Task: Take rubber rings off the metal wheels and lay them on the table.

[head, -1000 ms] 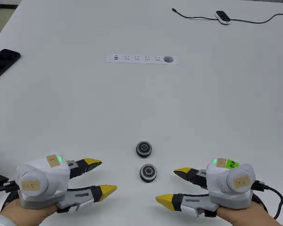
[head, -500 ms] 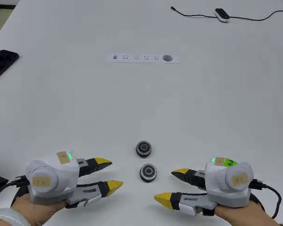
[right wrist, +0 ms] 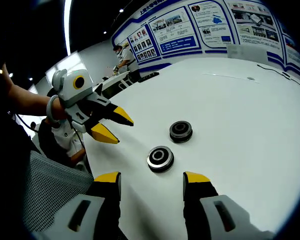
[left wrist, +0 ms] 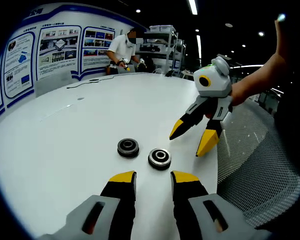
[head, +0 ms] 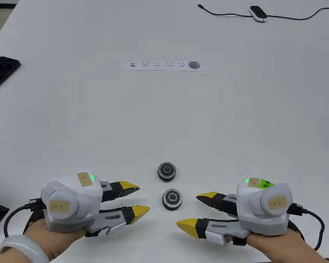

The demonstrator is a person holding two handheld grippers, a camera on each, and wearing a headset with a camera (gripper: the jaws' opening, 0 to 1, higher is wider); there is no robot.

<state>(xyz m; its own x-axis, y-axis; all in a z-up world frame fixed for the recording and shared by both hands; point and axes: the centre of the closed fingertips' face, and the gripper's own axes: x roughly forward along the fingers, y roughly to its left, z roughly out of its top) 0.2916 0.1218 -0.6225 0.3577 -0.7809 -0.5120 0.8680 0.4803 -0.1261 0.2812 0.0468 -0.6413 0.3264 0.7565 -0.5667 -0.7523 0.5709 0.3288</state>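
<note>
As they lie flat, both metal wheels (head: 172, 199) wear dark rubber rings (head: 159, 171).

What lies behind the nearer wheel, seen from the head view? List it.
Behind the nearer wheel sits the second wheel, apart from it. Farther back lies a power strip. The patch of table under each wheel is covered.

Two metal wheels on one white table (head: 252, 109): far wheel (head: 166, 171), near wheel (head: 172, 199). Two grippers, left gripper (head: 138, 198) and right gripper (head: 191, 210), two yellow-tipped jaws apiece, four in all. One white power strip (head: 163, 66). One dark phone (head: 1, 71) at the table's left edge. One black cable (head: 225, 13) with one small switch box (head: 257, 13). One pale bracelet (head: 16, 245) on one wrist.
</note>
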